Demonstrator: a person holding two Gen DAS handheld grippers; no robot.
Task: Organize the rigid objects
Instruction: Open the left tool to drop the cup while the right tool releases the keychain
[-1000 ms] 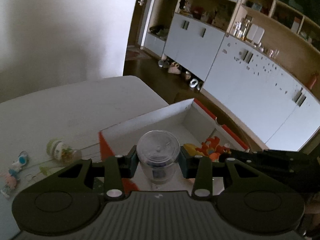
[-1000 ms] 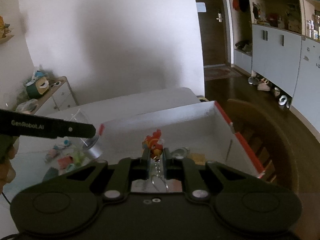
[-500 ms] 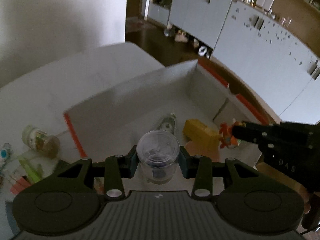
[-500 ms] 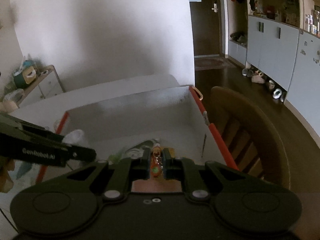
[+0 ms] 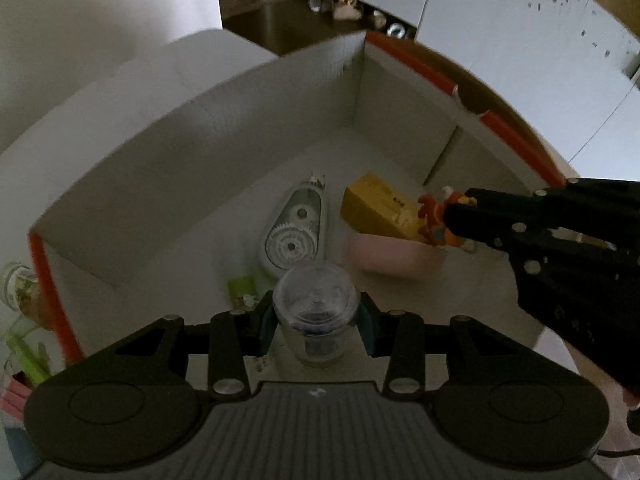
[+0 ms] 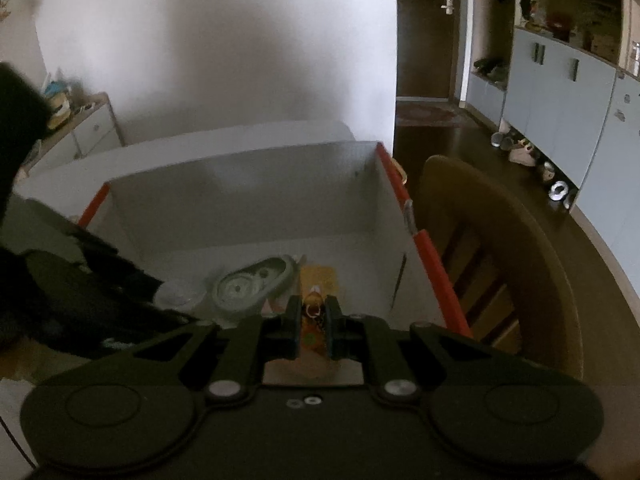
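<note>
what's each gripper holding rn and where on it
Left gripper clamps the clear jar by its sides; right gripper pinches the orange toy keychain across its body.

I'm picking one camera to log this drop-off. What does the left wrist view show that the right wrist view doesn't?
Left only: the green item, pink block, and small jar outside the box.

Right only: the wooden chair and door.

Both: white box, correction tape, yellow block, clear container in the left gripper, orange toy in the right gripper.
</note>
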